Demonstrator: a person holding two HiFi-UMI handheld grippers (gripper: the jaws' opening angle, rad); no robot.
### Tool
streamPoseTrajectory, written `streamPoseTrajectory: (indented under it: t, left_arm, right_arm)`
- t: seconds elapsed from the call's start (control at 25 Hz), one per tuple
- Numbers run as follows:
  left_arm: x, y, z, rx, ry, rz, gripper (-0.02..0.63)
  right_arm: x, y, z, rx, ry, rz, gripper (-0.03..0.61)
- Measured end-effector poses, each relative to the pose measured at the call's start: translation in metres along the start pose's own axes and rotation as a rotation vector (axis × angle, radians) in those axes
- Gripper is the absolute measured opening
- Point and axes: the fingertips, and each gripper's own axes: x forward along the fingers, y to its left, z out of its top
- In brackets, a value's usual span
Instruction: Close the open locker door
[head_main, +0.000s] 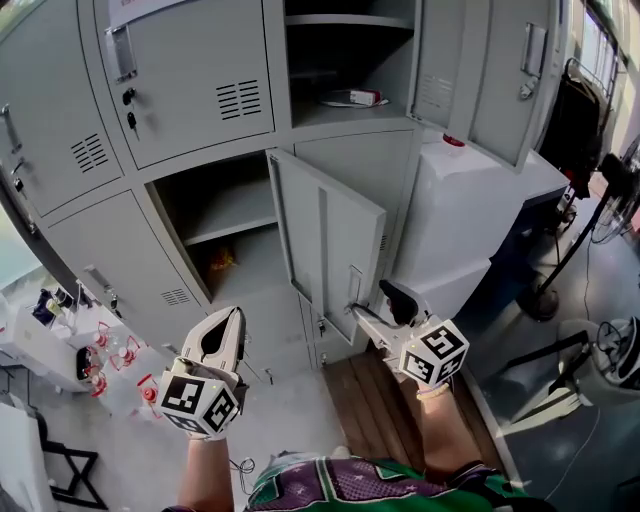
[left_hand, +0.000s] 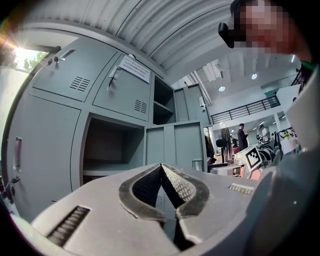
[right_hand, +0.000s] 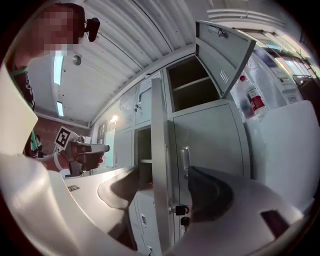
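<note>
Grey lockers (head_main: 200, 90), one low door (head_main: 330, 240) swung out.
Right gripper (head_main: 381, 308) fingers wide, astride the door edge; left gripper (head_main: 232, 316) fingers pressed together, empty; door label (left_hand: 136, 68) unreadable.

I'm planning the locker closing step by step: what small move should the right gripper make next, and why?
Probably close the right gripper on the free edge of the open grey metal locker door. Its jaws stand apart with that edge between them, pads not pressing it, and the door is swung out.
</note>
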Motion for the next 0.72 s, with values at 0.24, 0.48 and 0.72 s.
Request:
streamPoseTrajectory:
  t: [0.24,0.48,0.72]
  left_arm:
    - [0.002,0.006,-0.003,0.0,0.013,0.03,0.021]
    - [0.01,0.004,0.001,0.026,0.018,0.044,0.021]
    - [0.012,0.003,0.001,0.029,0.008,0.044,0.021]
  right_arm:
    - [0.014,-0.007,-0.003,0.034,-0.018,0.041,0.275]
    - [0.019,0.001,0.001,0.028,-0.031,0.108,0.215]
    - [0.021,0.003,0.002,0.026,-0.042,0.125,0.126]
